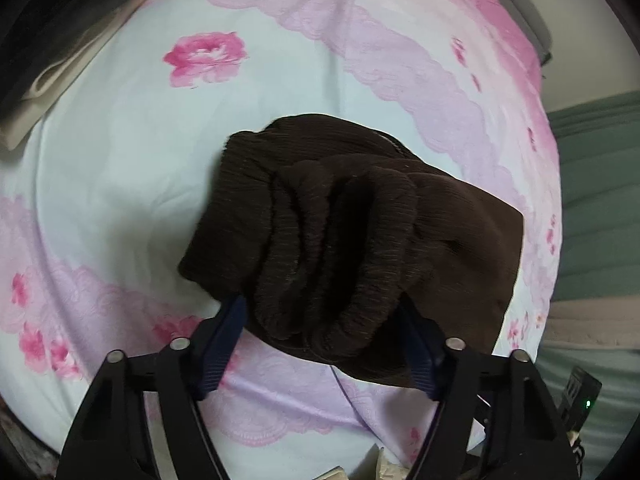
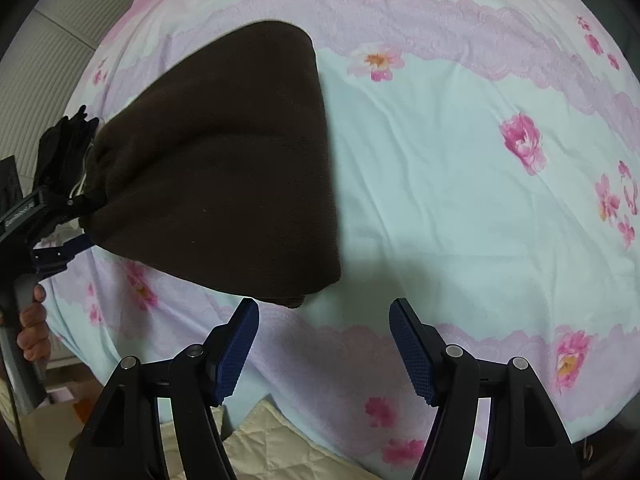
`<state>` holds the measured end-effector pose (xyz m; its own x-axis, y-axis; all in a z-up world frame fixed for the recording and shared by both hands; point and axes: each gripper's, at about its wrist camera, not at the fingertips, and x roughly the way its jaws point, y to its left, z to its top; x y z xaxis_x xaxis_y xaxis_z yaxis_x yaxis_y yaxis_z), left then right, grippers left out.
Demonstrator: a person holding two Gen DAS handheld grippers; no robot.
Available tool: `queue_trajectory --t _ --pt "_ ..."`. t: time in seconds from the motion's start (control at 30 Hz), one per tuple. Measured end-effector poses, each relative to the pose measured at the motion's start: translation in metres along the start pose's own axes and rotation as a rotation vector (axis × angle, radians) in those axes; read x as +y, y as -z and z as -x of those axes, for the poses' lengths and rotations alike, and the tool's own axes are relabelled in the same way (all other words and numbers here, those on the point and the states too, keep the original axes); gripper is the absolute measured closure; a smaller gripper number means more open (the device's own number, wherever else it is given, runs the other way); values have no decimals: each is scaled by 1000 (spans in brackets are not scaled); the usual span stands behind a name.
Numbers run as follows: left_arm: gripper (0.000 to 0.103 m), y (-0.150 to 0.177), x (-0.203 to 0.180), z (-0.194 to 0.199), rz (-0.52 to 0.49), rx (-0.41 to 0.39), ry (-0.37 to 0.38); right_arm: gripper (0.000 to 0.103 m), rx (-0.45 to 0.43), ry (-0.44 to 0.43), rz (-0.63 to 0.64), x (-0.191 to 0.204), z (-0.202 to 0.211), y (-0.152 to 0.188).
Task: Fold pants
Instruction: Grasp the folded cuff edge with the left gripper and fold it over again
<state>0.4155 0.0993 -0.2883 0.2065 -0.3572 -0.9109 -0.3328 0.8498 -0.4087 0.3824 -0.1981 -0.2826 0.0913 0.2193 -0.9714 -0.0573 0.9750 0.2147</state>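
Left wrist view: the left gripper [image 1: 320, 320] clenches a bunched end of the dark brown pants [image 1: 352, 232], which fill the middle of the flowered bedsheet [image 1: 120, 140]. At eleven o'clock lies a stack of dark and beige folded clothes [image 1: 48, 60].

Right wrist view: the right gripper [image 2: 323, 344] stands released, nothing between its fingers. The pants [image 2: 224, 160] spread at ten o'clock, just beyond its left fingertip. At nine o'clock the left gripper [image 2: 76, 220] grips their end, a hand [image 2: 34, 328] on its handle. A quilted cream pad [image 2: 272, 444] shows at six.

Bed under pale-blue floral sheet [image 2: 440, 184]; ribbed white wall [image 2: 60, 52] behind; cream quilt [image 2: 272, 440] below.
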Motion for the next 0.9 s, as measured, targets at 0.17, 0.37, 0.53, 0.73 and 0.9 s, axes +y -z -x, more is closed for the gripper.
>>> queue_trajectory --t 0.17,0.37,0.53,0.73,0.9 --pt "35 2 -5 -6 -39 1 -6 35 23 3 -14 -2 -6 4" --pt "34 0 -8 -16 -71 10 -12 35 45 8 -29 -1 -13 8" --pt "33 -3 -25 -19 -104 1 -50 35 49 16 -21 4 -14 10" --pt "42 8 -23 -5 -176 -25 17 35 46 19 -26 9 -16 11" --pt "32 0 -4 -20 -88 15 63 35 46 30 -19 12 -16 12"
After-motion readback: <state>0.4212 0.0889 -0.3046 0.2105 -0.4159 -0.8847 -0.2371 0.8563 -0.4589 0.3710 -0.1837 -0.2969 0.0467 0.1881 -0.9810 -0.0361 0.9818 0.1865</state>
